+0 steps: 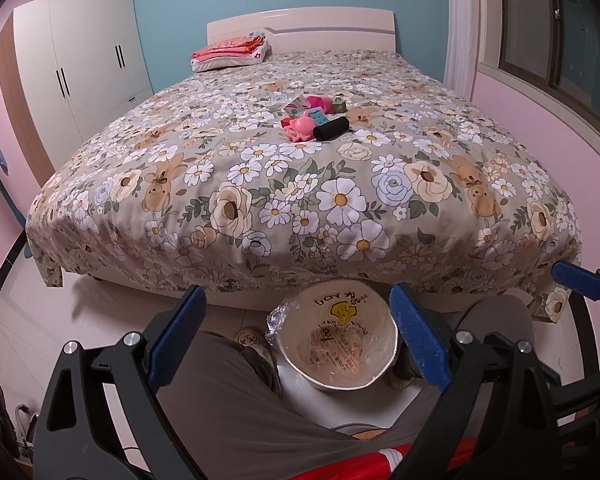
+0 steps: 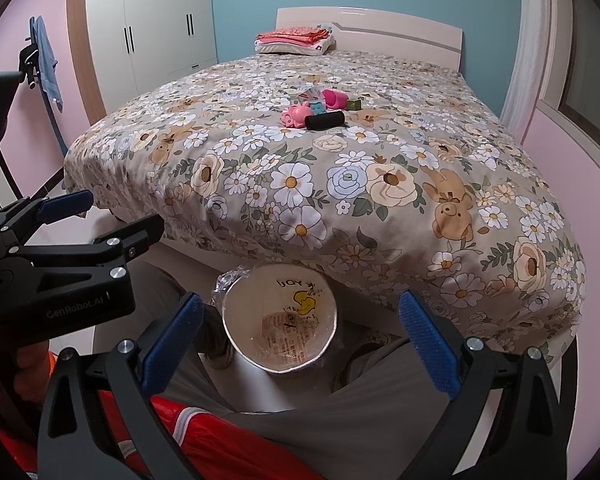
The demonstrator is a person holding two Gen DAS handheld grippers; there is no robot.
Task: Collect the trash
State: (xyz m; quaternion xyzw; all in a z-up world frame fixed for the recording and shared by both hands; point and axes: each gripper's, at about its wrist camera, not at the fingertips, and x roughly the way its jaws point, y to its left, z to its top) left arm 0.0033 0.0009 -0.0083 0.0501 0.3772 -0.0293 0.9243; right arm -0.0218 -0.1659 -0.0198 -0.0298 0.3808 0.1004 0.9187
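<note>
A small pile of items lies on the floral bed: a black cylinder [image 1: 331, 128] [image 2: 324, 119], pink plastic pieces [image 1: 299, 128] [image 2: 296, 115], a pink cup [image 1: 319, 103] [image 2: 334, 99], a small carton [image 1: 296, 106] and a green cube [image 1: 339, 106] [image 2: 354, 104]. A white bin lined with a clear bag [image 1: 336, 344] [image 2: 280, 318] stands on the floor at the bed's foot, between my knees. My left gripper [image 1: 296, 340] is open and empty above the bin. My right gripper [image 2: 300, 340] is open and empty over the bin too.
The bed [image 1: 300, 184] fills the middle. Folded pink bedding [image 1: 230, 54] lies by the headboard. A white wardrobe [image 1: 80, 60] stands left. A window [image 1: 560, 40] is on the right wall. My legs in grey trousers [image 1: 228, 400] flank the bin.
</note>
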